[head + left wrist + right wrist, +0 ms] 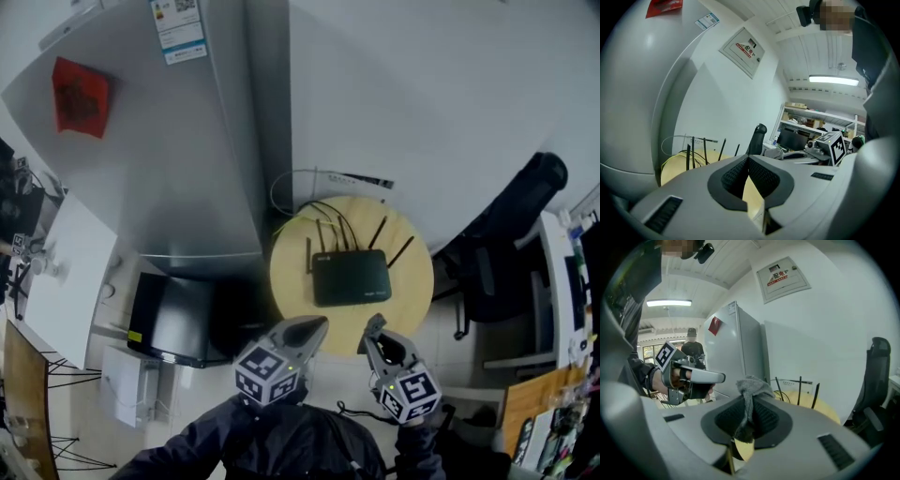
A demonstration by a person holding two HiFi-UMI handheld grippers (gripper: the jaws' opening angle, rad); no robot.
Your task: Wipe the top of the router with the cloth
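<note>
Round wooden table [417, 281] beside a fridge [178, 159] is shown in the head view, with the black router [351, 277] lying on it and both grippers held short of it. A grey cloth [752, 383] is seen clearly only in the right gripper view, pinched in the jaws of the right gripper [750, 403]. The jaws of the left gripper [748, 161] are pressed together on nothing.

Router [351, 277] on table [291, 274], fridge [159, 159] to its left

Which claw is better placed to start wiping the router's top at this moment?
Right. The right claw is shut on the grey cloth and hangs near the router on the round table. The left claw is shut with nothing between its jaws.
</note>
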